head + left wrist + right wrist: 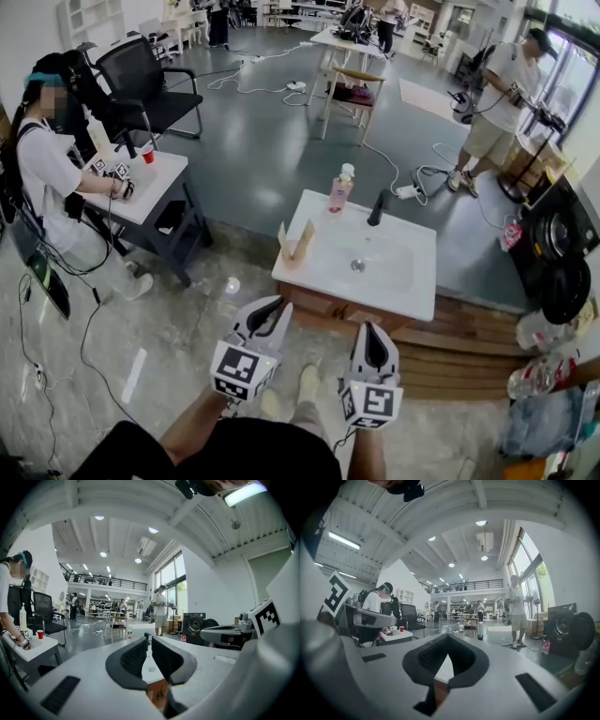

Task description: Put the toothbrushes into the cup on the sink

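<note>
Closest to me: both grippers held low in front of my body, over a pale speckled floor. My left gripper point(270, 309) point(149, 639) has its jaws only a little apart, a narrow slit between the ribbed pads, and nothing in it. My right gripper point(373, 337) point(448, 637) has its jaw tips pressed together and is empty. My pale shoes point(307, 381) show between the two grippers.

Just ahead is the white sink point(412, 281) on a wooden cabinet, well apart from both grippers. Both gripper views point at it. The tan cup point(292, 251) stands upright on the sink's front left corner. Two tan sticks point(306, 234) rise out of the cup, too small to say whether they are toothbrushes. The drain point(357, 265) sits mid-basin. At the back edge are a pink bottle with a white cap point(340, 190) and, just right of it, a black faucet point(376, 208).

Left of the sink is a small white table point(159, 183) with a red cup point(147, 156) on it and a seated person point(42, 164) working there. A black office chair point(141, 84) is behind that table. To the right of the sink is a black washing machine point(553, 234). Farther back, a wooden stool point(347, 89) stands on the grey floor, with white cables lying around it. A person in a white shirt point(502, 98) stands at the far right by the windows.
</note>
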